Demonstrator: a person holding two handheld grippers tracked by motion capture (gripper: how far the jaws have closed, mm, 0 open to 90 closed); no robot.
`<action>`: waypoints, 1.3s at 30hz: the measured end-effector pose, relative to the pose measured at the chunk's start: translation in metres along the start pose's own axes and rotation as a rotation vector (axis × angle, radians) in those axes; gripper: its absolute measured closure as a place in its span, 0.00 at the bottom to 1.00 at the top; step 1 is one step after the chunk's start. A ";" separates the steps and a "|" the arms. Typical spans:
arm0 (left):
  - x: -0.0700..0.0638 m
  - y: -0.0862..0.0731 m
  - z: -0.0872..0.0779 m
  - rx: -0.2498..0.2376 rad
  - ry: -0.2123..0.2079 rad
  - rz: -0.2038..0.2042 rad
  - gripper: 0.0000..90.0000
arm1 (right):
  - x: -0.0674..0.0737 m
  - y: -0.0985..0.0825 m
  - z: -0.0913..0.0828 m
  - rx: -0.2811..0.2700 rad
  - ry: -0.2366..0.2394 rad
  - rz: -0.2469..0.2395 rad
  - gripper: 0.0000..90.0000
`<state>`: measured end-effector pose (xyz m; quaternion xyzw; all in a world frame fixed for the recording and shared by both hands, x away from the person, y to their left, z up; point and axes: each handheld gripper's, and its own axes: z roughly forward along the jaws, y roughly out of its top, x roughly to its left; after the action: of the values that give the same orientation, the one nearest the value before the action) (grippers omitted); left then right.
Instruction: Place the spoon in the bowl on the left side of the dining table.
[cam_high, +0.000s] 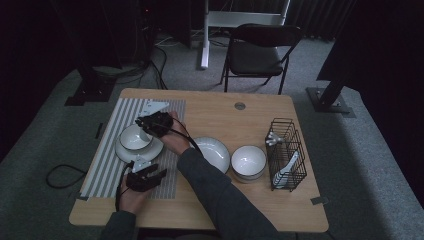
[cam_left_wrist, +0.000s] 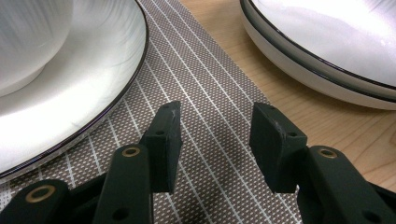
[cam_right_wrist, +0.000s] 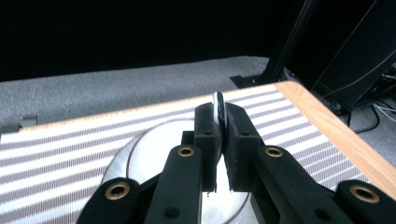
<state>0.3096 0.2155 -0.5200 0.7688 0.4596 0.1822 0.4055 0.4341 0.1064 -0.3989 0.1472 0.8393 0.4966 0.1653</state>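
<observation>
No writing, label, brand, number or sign can be read in any of the views. The bowls, the plate, the striped mat, the wire rack, the table and the grippers all show plain surfaces, and the dim background holds nothing legible.

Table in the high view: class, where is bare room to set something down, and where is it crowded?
Bare wood lies behind the plate, around the grommet, and along the near edge before the white bowl. The striped mat is crowded by a bowl on a plate and both grippers.
</observation>
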 end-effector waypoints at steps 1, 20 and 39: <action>0.000 0.000 0.000 -0.001 0.000 -0.001 0.61 | 0.000 -0.003 0.001 0.005 0.000 0.001 0.94; 0.001 0.000 0.000 0.004 0.001 -0.001 0.61 | 0.005 -0.043 -0.013 0.048 0.035 0.016 0.85; 0.000 0.000 0.000 0.007 0.003 0.001 0.60 | 0.004 -0.058 -0.041 0.080 0.025 0.024 0.72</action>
<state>0.3098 0.2157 -0.5199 0.7702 0.4604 0.1823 0.4021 0.4087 0.0495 -0.4320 0.1573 0.8588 0.4662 0.1428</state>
